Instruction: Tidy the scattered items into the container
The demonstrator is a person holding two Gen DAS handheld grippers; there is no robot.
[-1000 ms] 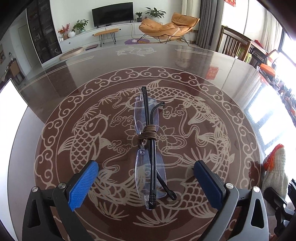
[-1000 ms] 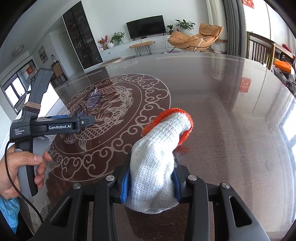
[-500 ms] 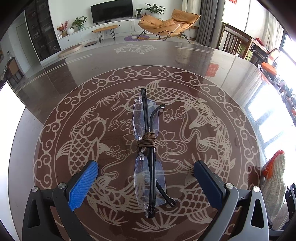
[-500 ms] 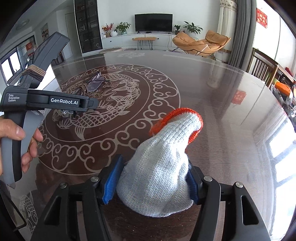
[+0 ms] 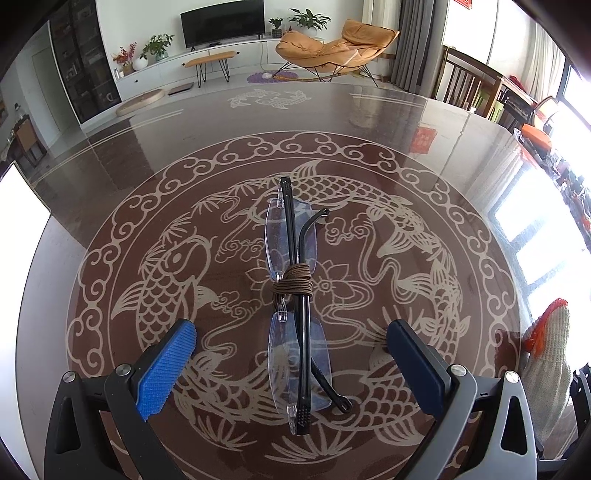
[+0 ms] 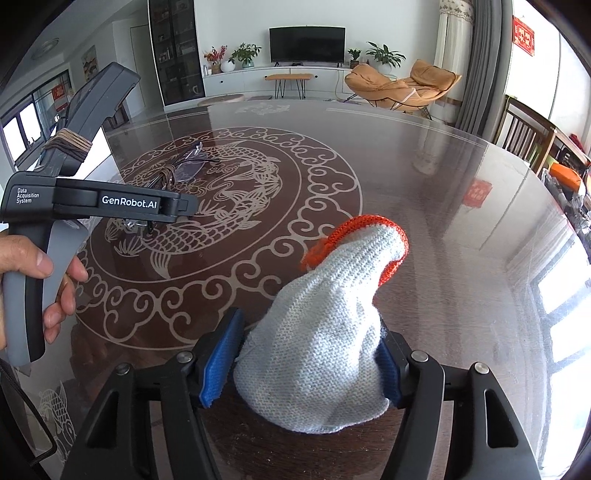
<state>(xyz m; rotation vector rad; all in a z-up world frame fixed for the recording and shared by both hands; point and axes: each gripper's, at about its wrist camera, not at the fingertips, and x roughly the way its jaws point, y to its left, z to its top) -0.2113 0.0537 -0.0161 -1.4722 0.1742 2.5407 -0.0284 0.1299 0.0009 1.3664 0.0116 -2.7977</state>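
We see the glasses [image 5: 295, 306] folded on the dark fish-patterned table [image 5: 369, 122]; our left gripper [image 5: 291, 363] spread around them; our right gripper [image 6: 306, 363] pinching a knit glove [image 6: 325, 339] near the glasses; a television [image 5: 222, 20] beyond.

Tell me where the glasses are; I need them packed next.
The glasses lie folded on the table's fish pattern, between the open left tongs; the glove is off to their right.

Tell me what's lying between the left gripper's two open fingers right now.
In the left wrist view, the folded glasses, bound with brown cord, lie on the table between the left gripper fingers, touching neither.
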